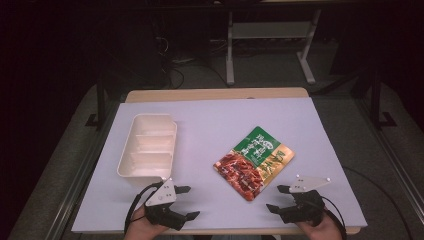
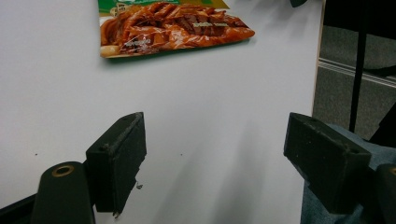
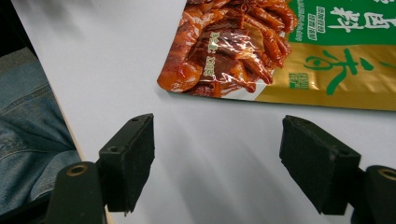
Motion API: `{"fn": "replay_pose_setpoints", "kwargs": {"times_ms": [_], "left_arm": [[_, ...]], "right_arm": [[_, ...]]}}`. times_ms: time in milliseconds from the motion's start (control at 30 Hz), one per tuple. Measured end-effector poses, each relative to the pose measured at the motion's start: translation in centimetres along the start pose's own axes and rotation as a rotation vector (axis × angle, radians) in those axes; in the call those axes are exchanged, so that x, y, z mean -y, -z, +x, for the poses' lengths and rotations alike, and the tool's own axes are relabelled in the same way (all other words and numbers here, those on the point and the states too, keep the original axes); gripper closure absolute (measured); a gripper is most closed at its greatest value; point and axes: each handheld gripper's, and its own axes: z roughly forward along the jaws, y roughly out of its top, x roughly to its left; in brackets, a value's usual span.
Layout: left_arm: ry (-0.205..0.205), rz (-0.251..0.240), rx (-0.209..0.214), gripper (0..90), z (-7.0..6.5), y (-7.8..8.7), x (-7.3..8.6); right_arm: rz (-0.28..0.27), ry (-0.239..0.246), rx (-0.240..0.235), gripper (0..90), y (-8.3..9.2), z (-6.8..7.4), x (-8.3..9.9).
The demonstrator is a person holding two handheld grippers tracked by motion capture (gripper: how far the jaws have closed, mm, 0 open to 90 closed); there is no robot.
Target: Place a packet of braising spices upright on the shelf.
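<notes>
A flat food packet point(image 1: 254, 161), green and gold with a picture of red braised meat, lies on the white table cover right of centre. A white divided plastic tray point(image 1: 147, 150) stands left of it. My left gripper point(image 1: 188, 202) hovers open near the front edge, just below the tray's near corner. My right gripper point(image 1: 278, 198) is open too, at the front right, a short way below the packet. In the left gripper view the packet point(image 2: 173, 28) lies ahead of the open jaws. The right gripper view has the packet point(image 3: 280, 51) just beyond its open jaws.
The white table cover point(image 1: 210, 117) ends at the front edge close to both hands. A wooden table edge point(image 1: 215, 94) runs along the back. A white desk frame point(image 1: 270, 45) and cables stand on the dark floor behind. Denim-clad legs point(image 3: 28, 135) sit below the table edge.
</notes>
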Motion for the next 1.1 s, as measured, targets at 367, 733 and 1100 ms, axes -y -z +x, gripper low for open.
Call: {"fn": "replay_pose_setpoints", "kwargs": {"times_ms": [367, 733, 1100], "left_arm": [[-0.011, 0.005, 0.006, 21.7, -0.2, -0.2, -0.1], [-0.016, -0.014, 0.067, 41.0, 0.1, -0.8, -1.9], [-0.06, 0.051, 0.055, 88.5, 1.5, -3.6, -5.3]], "right_arm": [[-0.006, 0.0, 0.012, 25.3, 0.2, 0.1, 0.0], [-0.028, -0.013, 0.025, 25.2, 0.6, -0.2, 0.1], [-0.04, -0.02, 0.044, 24.7, 1.0, -0.6, 0.2]]}}
